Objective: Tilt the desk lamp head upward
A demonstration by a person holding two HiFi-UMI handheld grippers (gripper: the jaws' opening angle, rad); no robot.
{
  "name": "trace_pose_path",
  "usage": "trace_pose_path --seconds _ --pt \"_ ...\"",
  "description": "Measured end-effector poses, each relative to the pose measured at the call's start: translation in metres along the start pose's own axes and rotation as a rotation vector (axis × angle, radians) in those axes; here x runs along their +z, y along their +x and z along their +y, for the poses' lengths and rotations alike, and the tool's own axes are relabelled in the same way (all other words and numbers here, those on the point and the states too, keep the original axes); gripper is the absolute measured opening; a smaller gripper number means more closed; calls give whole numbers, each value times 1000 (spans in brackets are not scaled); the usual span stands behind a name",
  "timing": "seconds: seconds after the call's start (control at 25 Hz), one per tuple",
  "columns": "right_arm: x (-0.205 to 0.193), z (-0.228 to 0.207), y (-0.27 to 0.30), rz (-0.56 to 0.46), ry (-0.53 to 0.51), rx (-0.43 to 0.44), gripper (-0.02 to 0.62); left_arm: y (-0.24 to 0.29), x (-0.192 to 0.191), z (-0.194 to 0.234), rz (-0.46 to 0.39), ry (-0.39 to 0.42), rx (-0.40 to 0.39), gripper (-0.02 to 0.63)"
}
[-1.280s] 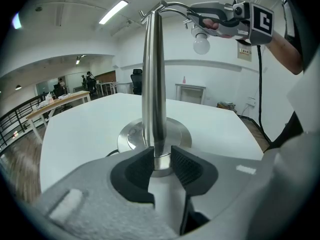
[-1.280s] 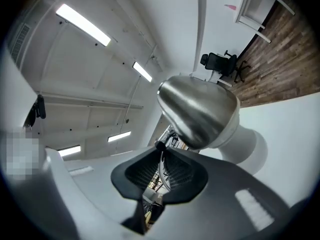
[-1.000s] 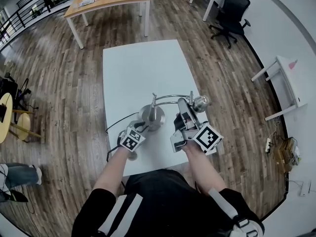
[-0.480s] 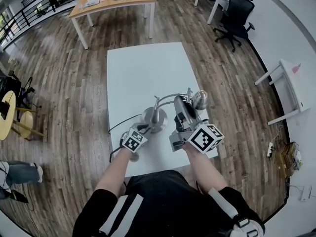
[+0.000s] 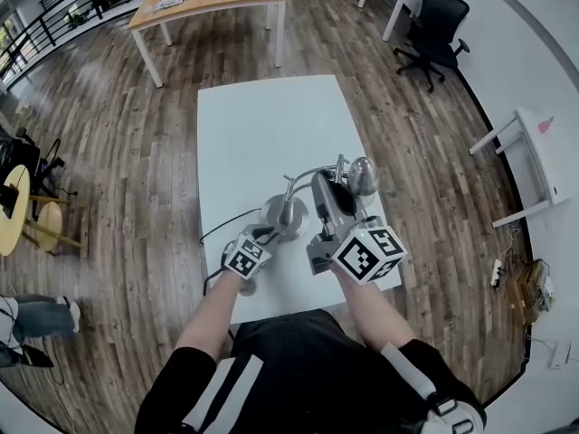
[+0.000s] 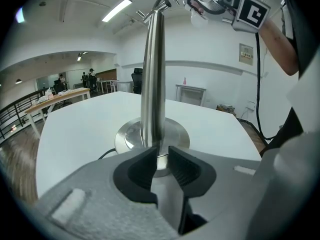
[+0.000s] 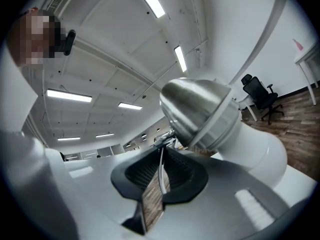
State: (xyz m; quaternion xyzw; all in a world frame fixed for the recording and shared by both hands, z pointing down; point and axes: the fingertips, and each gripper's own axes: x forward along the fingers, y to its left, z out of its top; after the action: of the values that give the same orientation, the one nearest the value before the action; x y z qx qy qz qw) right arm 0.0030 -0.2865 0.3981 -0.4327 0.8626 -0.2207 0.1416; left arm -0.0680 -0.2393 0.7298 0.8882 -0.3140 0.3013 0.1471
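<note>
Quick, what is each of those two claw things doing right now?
Left gripper: closed on the lamp's upright post; its jaws have just been closing.
Right gripper: closed on the thin rod beside the lamp head.

We see a brushed-metal lamp (image 5: 286, 197) standing on the near part of the white table (image 5: 262, 125), a little right of its middle. Its round base (image 5: 268, 212) sits flat on the table, and a straight post (image 6: 152, 74) rises upright from the base's centre. From the post's top a thin curved arm (image 5: 308, 174) arches right to the head (image 5: 364, 176), a rounded metal dome joined to a white part, near the table's right edge. A dark cord (image 5: 222, 229) runs left from the base toward the table's left edge.
</note>
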Motion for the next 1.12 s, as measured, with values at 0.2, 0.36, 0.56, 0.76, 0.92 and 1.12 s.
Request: trace_pose_path --seconds 0.2,0.36,0.56,0.76,0.92,1.12 --pt "-1 2 1 5 -26 -4 35 0 0 0 1 2 -4 81" --pt "0 6 5 16 -53 -7 35 2 -2 -2 8 -6 -15 81" --pt "-1 9 7 25 -76 -13 35 0 0 0 8 6 -16 81" --pt "-3 14 11 39 -113 -21 35 1 -1 -1 4 1 -17 81" --pt "-4 19 15 51 -148 -23 37 -1 -1 0 6 5 -19 81" --pt "-3 23 19 66 -208 -26 38 -1 2 -2 12 8 -24 81"
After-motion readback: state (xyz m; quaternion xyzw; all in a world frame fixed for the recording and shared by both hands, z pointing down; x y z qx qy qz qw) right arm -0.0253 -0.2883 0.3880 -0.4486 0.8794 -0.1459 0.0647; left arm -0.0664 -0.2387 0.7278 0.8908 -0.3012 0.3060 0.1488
